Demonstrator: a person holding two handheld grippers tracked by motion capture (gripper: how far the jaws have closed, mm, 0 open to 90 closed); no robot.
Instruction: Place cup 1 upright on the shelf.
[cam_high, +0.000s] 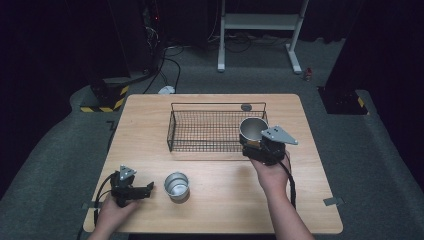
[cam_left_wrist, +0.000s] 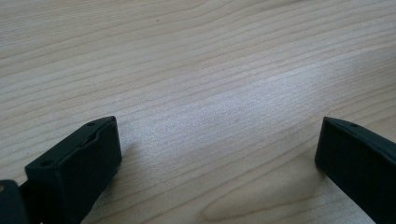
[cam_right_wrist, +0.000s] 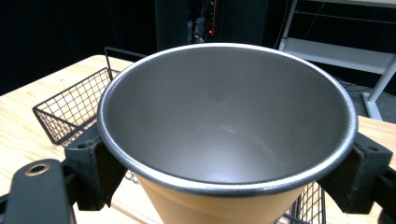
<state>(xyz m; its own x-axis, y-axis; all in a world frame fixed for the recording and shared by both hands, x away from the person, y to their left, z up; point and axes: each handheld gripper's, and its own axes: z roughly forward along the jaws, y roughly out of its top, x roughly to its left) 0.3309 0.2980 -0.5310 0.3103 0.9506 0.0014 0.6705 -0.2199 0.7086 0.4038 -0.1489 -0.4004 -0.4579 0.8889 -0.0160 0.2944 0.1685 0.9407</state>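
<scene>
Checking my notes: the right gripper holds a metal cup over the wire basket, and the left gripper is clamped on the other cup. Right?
Not quite: the left gripper is open and holds nothing, beside the other cup, as the high view shows. The right gripper does hold a metal cup at the wire basket.

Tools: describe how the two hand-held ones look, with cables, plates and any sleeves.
Both are black. The left tool has blocky jaws with a ribbed inner face and small screw holes, as the left gripper view shows, a small grey three-cornered plate on top and a black cable. The right tool carries a larger grey plate with dark holes and a black cable. Both forearms are bare, no sleeves.
</scene>
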